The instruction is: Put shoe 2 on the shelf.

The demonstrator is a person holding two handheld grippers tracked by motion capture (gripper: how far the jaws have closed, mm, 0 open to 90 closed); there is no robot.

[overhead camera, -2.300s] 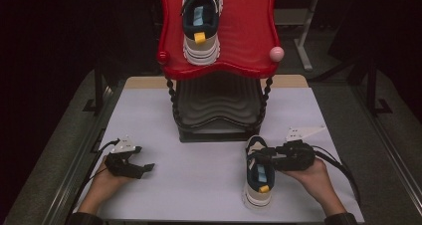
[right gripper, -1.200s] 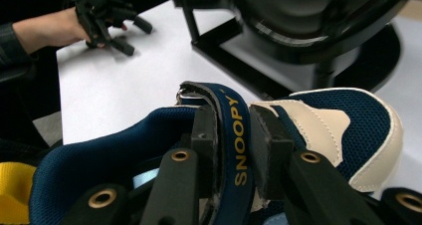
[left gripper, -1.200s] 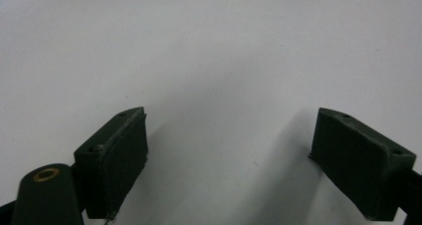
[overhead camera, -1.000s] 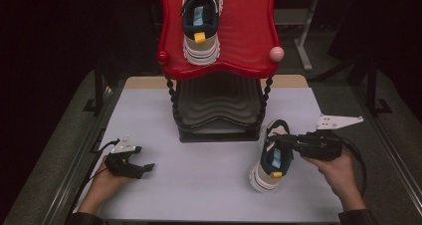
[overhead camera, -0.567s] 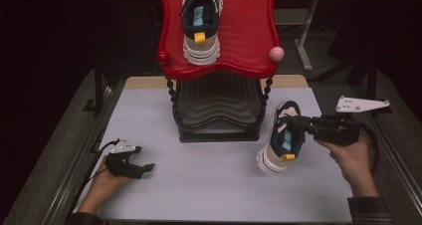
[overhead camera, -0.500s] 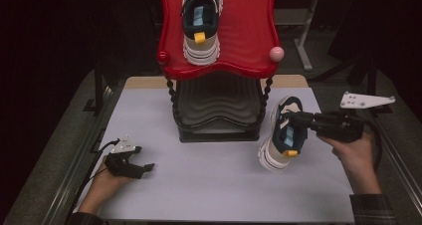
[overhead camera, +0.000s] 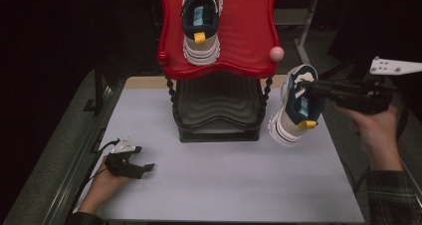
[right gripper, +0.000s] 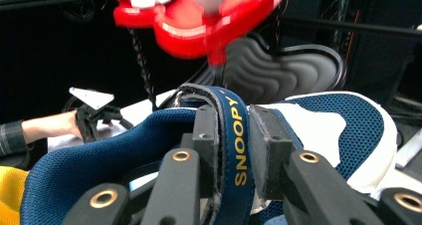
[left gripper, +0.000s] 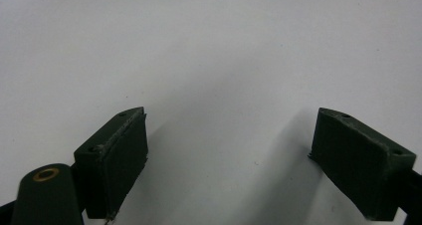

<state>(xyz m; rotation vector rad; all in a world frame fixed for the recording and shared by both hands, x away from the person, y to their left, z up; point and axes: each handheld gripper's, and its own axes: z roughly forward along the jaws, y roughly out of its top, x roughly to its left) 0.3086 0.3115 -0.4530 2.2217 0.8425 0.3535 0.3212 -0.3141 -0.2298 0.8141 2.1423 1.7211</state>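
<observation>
A white and navy shoe (overhead camera: 296, 108) with a yellow heel tab hangs in the air right of the rack, tilted. My right gripper (overhead camera: 308, 85) is shut on its navy tongue strap (right gripper: 234, 135), which reads SNOOPY. A matching shoe (overhead camera: 200, 23) lies on the red top shelf (overhead camera: 249, 41) of the rack. My left gripper (overhead camera: 144, 169) rests on the white table (overhead camera: 224, 185) at the front left. Its jaws stand wide apart in the left gripper view, with only bare tabletop between the pads (left gripper: 119, 155).
A black wavy lower shelf (overhead camera: 219, 105) sits under the red one, held up by black beaded posts (overhead camera: 171, 98). A pink knob (overhead camera: 276, 52) caps the right front corner. Dark floor and metal rails surround the table.
The right gripper has lifted the shoe off the table and carried it up and to the right, level with the black lower shelf. The left gripper has stayed put.
</observation>
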